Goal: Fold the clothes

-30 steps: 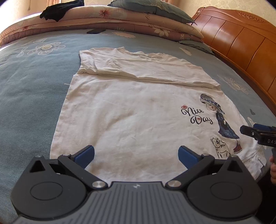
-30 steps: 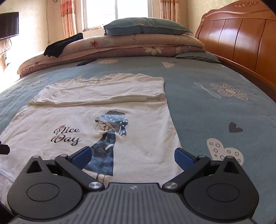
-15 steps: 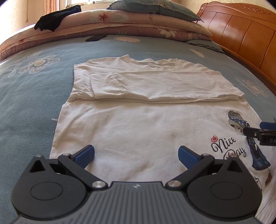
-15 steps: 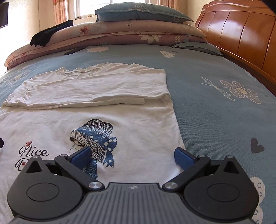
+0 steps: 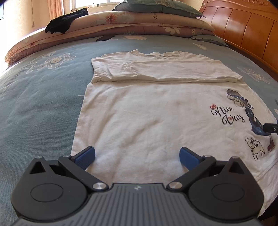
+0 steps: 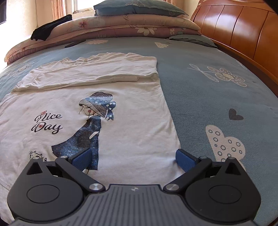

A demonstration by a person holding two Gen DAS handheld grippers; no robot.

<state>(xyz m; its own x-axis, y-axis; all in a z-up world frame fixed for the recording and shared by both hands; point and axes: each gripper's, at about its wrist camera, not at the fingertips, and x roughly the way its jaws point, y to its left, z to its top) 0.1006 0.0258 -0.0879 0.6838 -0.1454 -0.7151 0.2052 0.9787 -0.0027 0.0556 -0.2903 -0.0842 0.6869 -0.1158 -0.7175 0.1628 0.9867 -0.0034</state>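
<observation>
Quilts stacked beyond your wide-open left gripper and right gripper; white T-shirt below, top folded down.

Both views are bright with daylight that enters through the window behind the stacked quilts at the far end of the bed. The wall beside the window is blown out to a pale, washed glow, and the near-window end of the quilts is overexposed. The wooden headboard, right of the quilts, carries soft glossy highlights along its panels. The white T-shirt is evenly lit, with only faint shadows under its folded edge. Fisheye distortion bows the bedspread into a dome and darkens the frame corners. Focus is sharp through the centre, softening slightly toward the quilts and the edges
</observation>
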